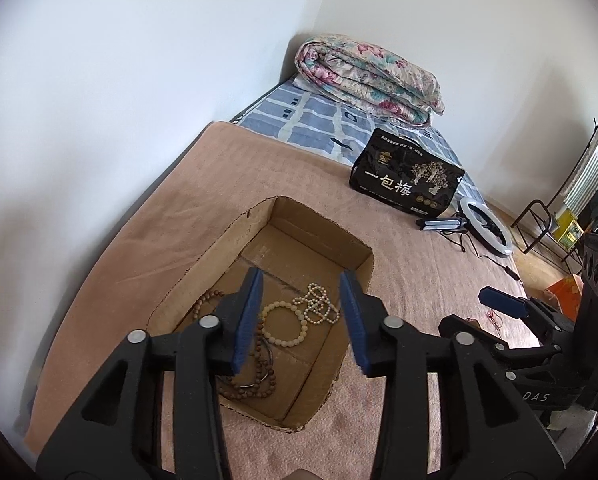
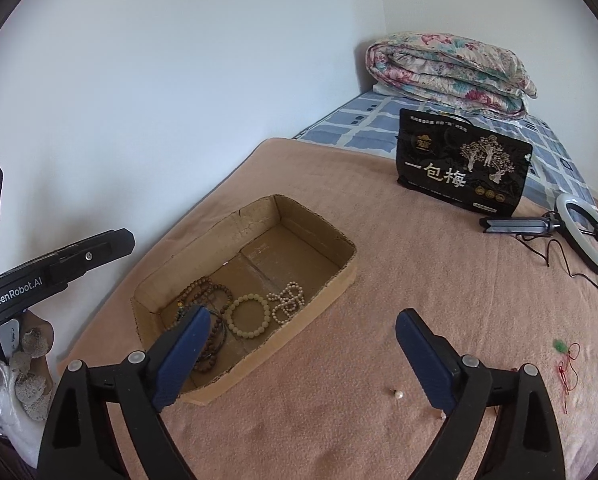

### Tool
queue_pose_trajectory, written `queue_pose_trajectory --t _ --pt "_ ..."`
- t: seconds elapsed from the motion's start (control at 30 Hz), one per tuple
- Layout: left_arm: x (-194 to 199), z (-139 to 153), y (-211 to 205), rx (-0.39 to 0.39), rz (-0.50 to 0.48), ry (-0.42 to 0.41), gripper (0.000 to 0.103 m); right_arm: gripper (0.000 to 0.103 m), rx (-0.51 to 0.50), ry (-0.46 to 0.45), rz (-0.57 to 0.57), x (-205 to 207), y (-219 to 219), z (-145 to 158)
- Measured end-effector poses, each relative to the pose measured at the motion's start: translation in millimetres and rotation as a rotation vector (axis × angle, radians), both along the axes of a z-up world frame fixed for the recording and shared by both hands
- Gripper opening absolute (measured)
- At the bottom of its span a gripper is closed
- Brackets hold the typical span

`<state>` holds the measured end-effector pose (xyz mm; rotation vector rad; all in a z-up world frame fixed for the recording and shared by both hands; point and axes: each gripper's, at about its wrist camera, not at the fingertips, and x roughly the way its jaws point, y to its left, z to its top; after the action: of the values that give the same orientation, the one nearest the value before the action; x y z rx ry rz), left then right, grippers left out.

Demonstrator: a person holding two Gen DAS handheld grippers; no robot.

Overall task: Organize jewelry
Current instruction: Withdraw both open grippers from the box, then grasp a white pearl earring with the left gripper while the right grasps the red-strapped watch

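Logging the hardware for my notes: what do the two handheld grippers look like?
The left gripper and right gripper match: black plastic frames with triangular cut-outs, silver round pivot pins, and ribbed dark-blue finger pads. White "GenRobot.AI" lettering marks the left one's body.

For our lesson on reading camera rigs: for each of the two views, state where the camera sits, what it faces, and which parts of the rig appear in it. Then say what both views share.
Left wrist: sits behind the open left gripper, above the cardboard box, facing down into it at the cream bead bracelet; the right gripper shows at right.
Right wrist: sits behind the open right gripper, over the pink blanket right of the box, near a loose pearl; the left gripper's side shows at left.
Shared: box, bracelets, black bag, ring light, folded quilt.
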<state>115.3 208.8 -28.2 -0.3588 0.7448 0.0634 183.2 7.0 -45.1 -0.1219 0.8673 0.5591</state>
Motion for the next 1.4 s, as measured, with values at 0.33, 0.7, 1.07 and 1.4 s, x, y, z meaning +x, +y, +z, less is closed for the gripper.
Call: queue_pose_trajectory --t 0.33,0.7,1.07,1.4 --pt "12.2 -2.8 -52.7 0.021 -0.121 0.016 0.047 0.101 -0.014 -0.002 -0.117 -2.8 -66.8 0.2" --pt "17.3 -19.4 -121.1 0.066 -0.269 0.047 0.047 0.101 -0.035 -0.001 -0.253 1.1 -148.5 -6.8" --pt "17.5 -55.3 -193.3 0.108 -0.407 0.066 0.047 0.097 -0.040 0.018 -0.346 7.1 -212.2 -23.8" --pt "27.9 -99.7 -242.8 0.108 -0.495 0.096 0.034 0.082 -0.035 0.106 -0.366 26.0 -238.5 -60.8"
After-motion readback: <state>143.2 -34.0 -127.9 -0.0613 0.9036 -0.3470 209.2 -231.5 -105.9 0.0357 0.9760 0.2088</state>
